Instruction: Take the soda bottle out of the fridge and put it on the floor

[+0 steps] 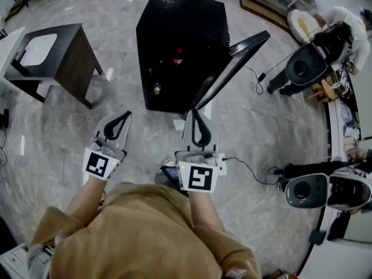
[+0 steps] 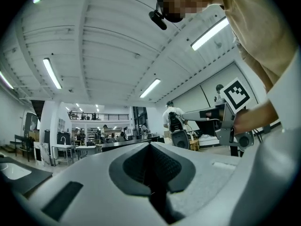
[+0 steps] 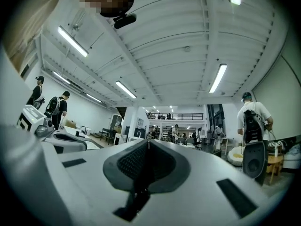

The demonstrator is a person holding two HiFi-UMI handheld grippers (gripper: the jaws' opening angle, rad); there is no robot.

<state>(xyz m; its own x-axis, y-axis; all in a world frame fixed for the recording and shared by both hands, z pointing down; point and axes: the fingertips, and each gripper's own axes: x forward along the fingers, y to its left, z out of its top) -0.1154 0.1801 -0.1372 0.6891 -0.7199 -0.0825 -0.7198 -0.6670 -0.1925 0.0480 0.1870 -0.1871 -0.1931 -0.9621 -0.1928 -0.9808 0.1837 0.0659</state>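
Head view: bottle point(image 1: 178, 57) stands inside the open fridge point(image 1: 186, 22). Left gripper point(image 1: 125, 115) and right gripper point(image 1: 192, 113) are short of it, jaws fully closed, holding nothing. Risk: reaching in with closed jaws would topple the bottle.

Fridge point(image 1: 180, 34) stands on the floor point(image 1: 261, 132), far middle, its door point(image 1: 235, 63) swung open to the right. Soda bottle point(image 1: 178, 56) sits inside the fridge, second bottle point(image 1: 156, 89) inside too, lower left of it. Side table point(image 1: 64, 63) is left of the fridge, well apart, flat pad point(image 1: 38, 48) on top. Left gripper point(image 1: 127, 115) and right gripper point(image 1: 193, 111) are side by side before the fridge. Cable point(image 1: 250, 170) lies on the floor right of the right gripper.
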